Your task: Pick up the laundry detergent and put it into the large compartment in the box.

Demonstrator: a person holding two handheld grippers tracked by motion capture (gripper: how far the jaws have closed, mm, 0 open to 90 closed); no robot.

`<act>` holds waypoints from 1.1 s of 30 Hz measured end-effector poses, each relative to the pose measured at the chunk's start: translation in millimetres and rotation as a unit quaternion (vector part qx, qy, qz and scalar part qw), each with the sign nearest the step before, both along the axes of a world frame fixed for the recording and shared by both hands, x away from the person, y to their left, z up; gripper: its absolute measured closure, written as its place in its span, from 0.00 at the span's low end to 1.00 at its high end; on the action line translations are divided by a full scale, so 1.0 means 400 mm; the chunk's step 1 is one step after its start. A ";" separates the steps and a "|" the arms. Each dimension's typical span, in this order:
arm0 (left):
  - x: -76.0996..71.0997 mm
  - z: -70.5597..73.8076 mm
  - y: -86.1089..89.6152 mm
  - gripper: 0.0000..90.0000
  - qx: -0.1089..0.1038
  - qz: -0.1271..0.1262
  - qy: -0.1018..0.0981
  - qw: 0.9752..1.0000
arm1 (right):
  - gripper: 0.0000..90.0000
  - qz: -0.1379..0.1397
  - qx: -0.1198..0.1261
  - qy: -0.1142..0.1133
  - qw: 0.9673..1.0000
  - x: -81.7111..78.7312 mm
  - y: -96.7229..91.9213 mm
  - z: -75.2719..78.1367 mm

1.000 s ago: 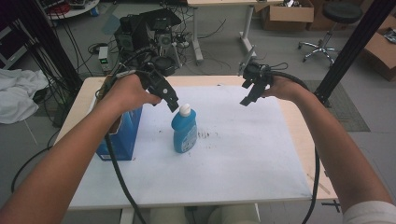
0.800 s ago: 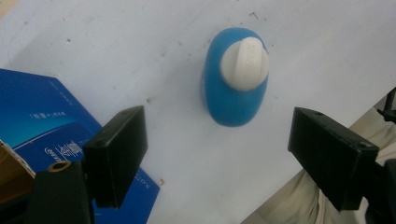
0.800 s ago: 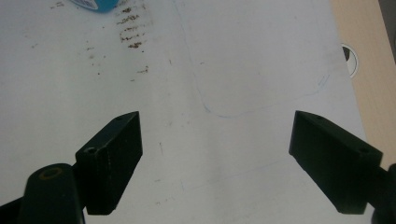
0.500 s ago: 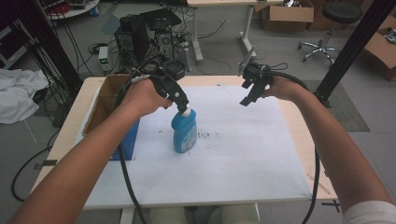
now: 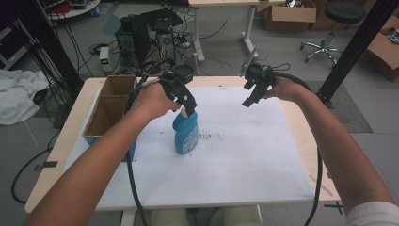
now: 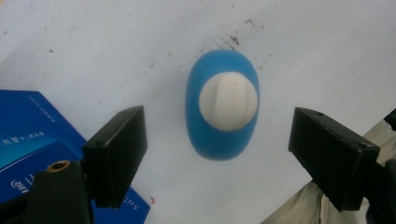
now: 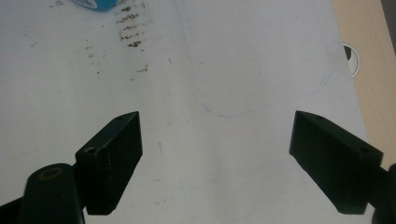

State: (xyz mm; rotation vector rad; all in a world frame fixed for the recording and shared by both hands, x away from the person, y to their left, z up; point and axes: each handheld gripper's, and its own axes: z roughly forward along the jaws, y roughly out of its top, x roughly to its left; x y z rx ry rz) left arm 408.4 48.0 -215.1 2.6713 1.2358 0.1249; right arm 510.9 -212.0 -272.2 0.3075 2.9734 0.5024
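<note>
A blue bottle [image 5: 186, 134] with a white cap stands upright on the white sheet [image 5: 244, 155] near the table's middle. My left gripper [image 5: 187, 106] hangs right over its cap, pointing down. In the left gripper view the blue bottle [image 6: 223, 107] is seen from above, its white cap [image 6: 229, 100] between the wide-apart jaws, and neither pad touches it. My right gripper [image 5: 250, 95] hovers open above the sheet at the back right, nothing between its fingers [image 7: 112, 158].
An open cardboard box [image 5: 109, 109] with blue sides stands at the table's left edge, close to the left forearm. Its blue side [image 6: 32, 140] shows beside the left jaw. Dark smudges [image 7: 128, 28] mark the sheet. Cables trail from both grippers.
My left gripper has moved right and down from beside the bottle to directly over its cap. The right gripper has stayed put.
</note>
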 end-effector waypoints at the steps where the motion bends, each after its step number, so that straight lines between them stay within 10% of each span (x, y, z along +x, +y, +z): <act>1: 0.003 -0.009 -0.005 0.22 -0.001 -0.004 -0.002 1.000 | 0.19 0.000 0.002 0.000 1.000 0.000 0.000 -0.001; 33: 0.023 -0.130 -0.046 0.22 0.018 -0.001 0.013 1.000 | 0.19 0.003 0.004 0.004 1.000 0.002 -0.001 -0.014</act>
